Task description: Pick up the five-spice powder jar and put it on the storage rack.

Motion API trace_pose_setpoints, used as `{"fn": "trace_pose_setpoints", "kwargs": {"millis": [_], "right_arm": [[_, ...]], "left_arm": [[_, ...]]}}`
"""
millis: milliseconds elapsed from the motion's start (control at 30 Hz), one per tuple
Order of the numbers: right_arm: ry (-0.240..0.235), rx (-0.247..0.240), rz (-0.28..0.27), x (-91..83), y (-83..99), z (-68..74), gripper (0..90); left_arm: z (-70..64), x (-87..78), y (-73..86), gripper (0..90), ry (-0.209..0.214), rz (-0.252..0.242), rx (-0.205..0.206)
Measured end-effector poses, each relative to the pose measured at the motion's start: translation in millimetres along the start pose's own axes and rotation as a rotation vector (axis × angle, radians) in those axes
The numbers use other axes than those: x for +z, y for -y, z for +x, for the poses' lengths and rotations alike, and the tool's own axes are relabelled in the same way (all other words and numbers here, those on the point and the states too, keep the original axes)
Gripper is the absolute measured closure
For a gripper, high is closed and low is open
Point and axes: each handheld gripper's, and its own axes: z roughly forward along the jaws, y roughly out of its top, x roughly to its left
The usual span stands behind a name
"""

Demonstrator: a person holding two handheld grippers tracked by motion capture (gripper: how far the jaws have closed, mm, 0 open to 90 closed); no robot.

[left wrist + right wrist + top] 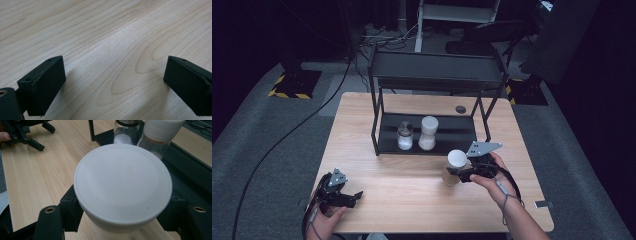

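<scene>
we are pinching the white-lidded jar (455,167) in the right gripper (466,173) just before the rack (432,70), likely to shelve it. the left gripper (346,197) is resting spread on the bench (412,190), keeping clear.

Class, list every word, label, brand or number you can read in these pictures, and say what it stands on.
None can be read.
White jar lid: faint embossed marks at its middle, too blurred to read.
Two jars on the rack: no legible labels.

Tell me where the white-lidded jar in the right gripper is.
In the high view the white-lidded jar is right of the table's centre, clamped in the right gripper, just in front of the black rack.
</scene>
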Motion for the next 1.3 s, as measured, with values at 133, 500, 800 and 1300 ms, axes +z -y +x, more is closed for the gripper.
{"fn": "trace_pose_setpoints", "kwargs": {"millis": [133, 500, 800, 1300], "right_arm": [[0.007, 0.001, 0.0, -5.6, -5.3, -2.4, 33.6], [0.026, 0.014, -0.012, -18.2, -17.8, -13.9, 33.6], [0.063, 0.02, -0.024, -25.1, -30.0, -18.8, 33.5], [0.092, 0.029, -0.036, -23.0, -49.4, -37.3, 33.5]], "left_arm": [[0.0, 0.0, 0.1, 3.4, 0.0, -0.001, 0.001], [-0.2, 0.2, 0.0, 3.5, -0.002, -0.001, -0.001], [-1.2, 0.4, -0.3, 3.5, -0.006, -0.001, -0.009], [-1.4, 0.6, -0.3, 3.5, -0.008, -0.001, -0.01]]}}
